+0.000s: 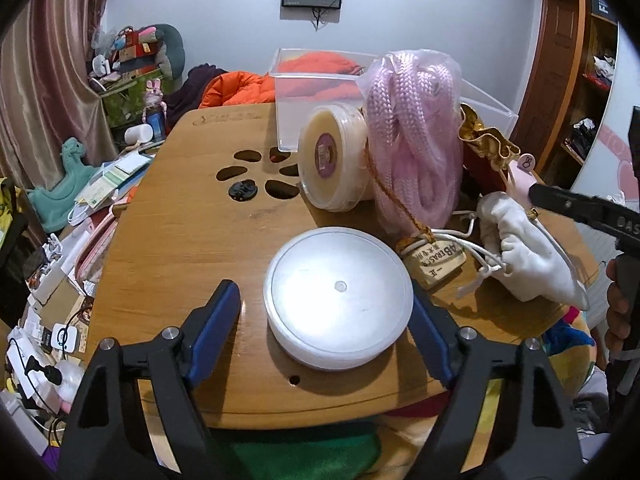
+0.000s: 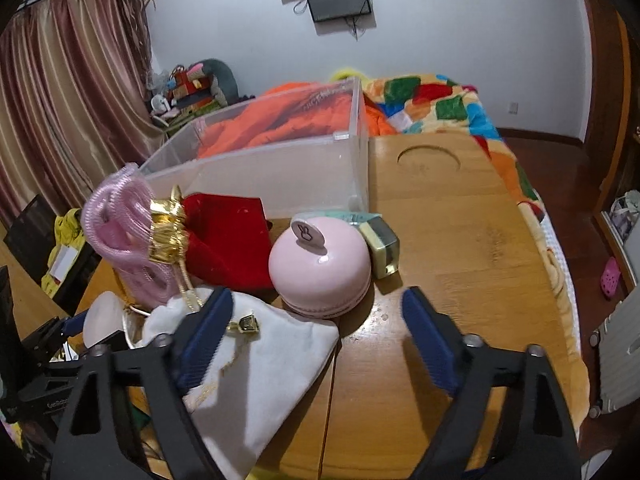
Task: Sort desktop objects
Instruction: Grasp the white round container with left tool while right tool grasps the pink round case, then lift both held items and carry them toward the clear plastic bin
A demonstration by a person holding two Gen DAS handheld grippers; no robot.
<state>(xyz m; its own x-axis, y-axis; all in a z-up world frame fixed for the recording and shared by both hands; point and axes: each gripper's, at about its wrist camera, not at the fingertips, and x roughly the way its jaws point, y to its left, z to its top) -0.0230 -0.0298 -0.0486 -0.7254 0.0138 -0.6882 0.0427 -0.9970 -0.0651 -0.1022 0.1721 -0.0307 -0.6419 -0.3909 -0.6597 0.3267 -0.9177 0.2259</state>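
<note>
The round white container (image 1: 339, 298) lies flat on the wooden tabletop (image 1: 168, 248), directly between the blue pads of the left gripper (image 1: 326, 334). The jaws stand spread; the left pad shows a clear gap from the container's rim, while the right pad sits just beside the rim, and contact there cannot be told. Nothing is grasped. At 12 o'clock from the container a tan tub (image 1: 334, 162) leans tilted beside a bag of pink rope (image 1: 412, 140), with a clear plastic bin (image 1: 320, 92) behind them. At 2 o'clock lie a small eraser (image 1: 436, 260) and a white drawstring pouch (image 1: 524, 256). Toward 9 and 10 o'clock the tabletop is bare up to its left edge; the near edge runs just below the container at 6 o'clock.

The right gripper (image 2: 320, 332) is also released, its jaws spread over bare wood. The white pouch lies under its left pad, and a pink domed case (image 2: 320, 264) sits at 12 o'clock, just beyond the fingertips. A small gold box (image 2: 384, 248) rests beside the case at 1 o'clock, a red pouch (image 2: 232, 236) at 10 o'clock. From 1 to 3 o'clock the tabletop is open to its right edge.

The container is shallow, translucent white, with a flat lid bearing a small centre dimple.
</note>
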